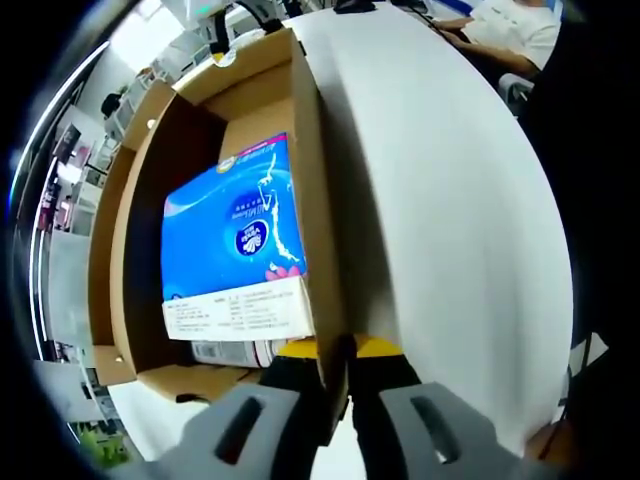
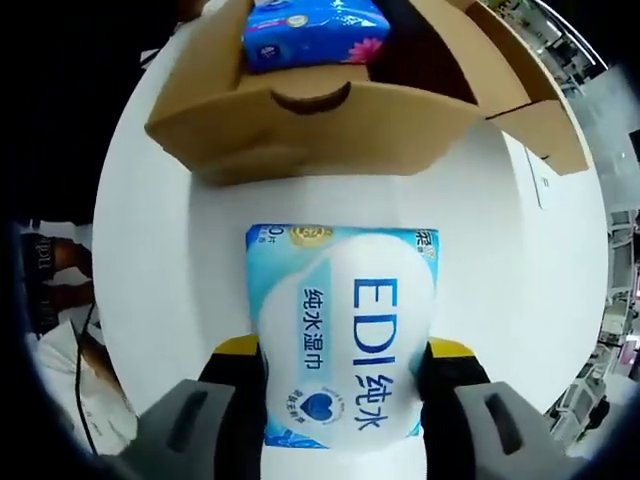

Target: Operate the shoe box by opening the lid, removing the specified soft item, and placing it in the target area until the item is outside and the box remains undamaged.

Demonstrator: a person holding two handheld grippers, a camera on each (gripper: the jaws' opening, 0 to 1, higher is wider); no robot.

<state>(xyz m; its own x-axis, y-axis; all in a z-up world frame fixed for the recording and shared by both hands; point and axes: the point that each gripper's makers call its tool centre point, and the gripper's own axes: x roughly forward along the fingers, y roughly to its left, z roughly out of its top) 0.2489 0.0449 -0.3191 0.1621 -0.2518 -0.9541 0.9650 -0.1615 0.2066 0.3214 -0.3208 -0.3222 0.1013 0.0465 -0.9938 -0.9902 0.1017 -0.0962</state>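
Right tongs (image 2: 340, 390): jaws stand either side of the pale blue wet-wipe pack (image 2: 342, 335), pressed against its two long edges, so they are holding it. The pack lies flat over the white bench (image 2: 520, 260), just in front of the shoe box (image 2: 310, 120), clear of the cardboard. Whether it rests on the bench or hangs a little above it, I cannot tell.

Left tongs (image 1: 340, 400): jaws narrow, closed onto the near side wall of the shoe box (image 1: 310, 150), one jaw inside and one outside. This reads as bracing the box.

The box lid is up; the interior is open to both views. A darker blue tissue pack (image 1: 235, 240) sits inside against the right wall in the left gripper view; in the right gripper view the same pack (image 2: 315, 30) shows at the far end of the box.

A seated person in white (image 1: 510, 30) is at the far edge of the bench, well apart from the work.

Step in hand, as I judge it: lid opened, soft item out, placement under way or just finishing.

Next move calls for: settling the wipe pack flat on the bench in the target area, then spreading the right jaws and backing straight off without dragging it. The left tongs should let go of the wall gently, since a twist there could crease the cardboard.
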